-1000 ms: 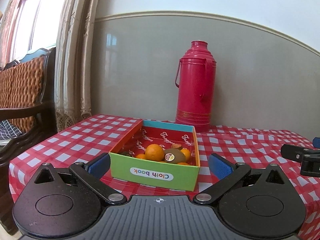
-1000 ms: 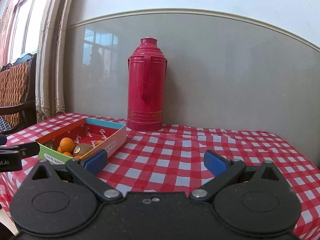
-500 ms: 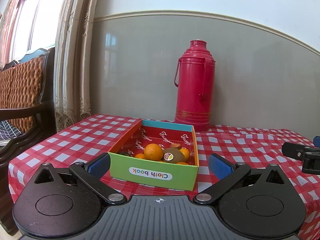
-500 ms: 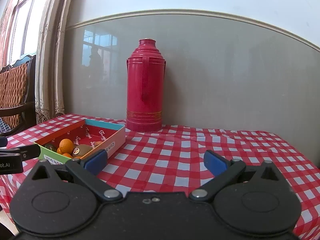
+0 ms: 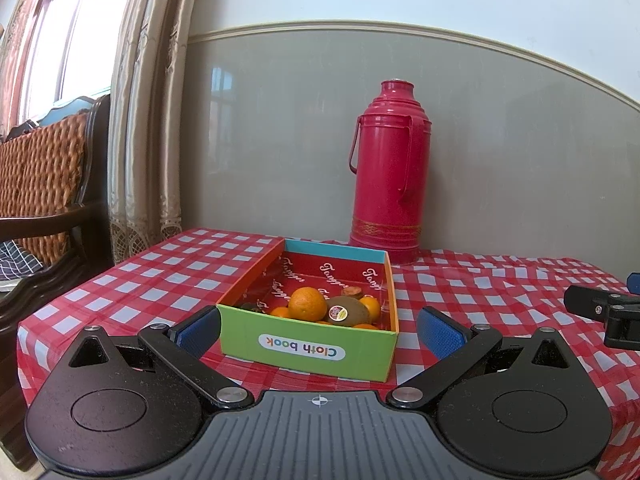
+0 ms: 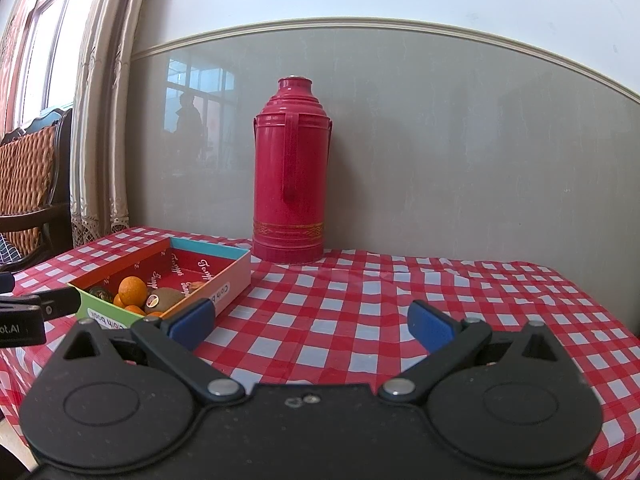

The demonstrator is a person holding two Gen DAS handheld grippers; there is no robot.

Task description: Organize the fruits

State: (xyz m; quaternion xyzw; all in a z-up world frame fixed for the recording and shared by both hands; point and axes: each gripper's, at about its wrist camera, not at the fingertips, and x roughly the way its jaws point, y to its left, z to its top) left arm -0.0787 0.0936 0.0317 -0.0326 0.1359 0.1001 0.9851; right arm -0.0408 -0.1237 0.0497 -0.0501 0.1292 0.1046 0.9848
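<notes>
Both the left gripper (image 5: 319, 329) and right gripper (image 6: 311, 322) hold their fingers wide, gripping nothing; oranges (image 5: 307, 303) and a kiwi (image 5: 347, 311) sit in the box (image 5: 308, 350) on the worktop (image 6: 360, 300)

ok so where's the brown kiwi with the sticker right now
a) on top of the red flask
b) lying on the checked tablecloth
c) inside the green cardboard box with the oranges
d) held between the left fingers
c) the brown kiwi with the sticker lies inside the green cardboard box, against a round orange; the left gripper is open and empty.
</notes>
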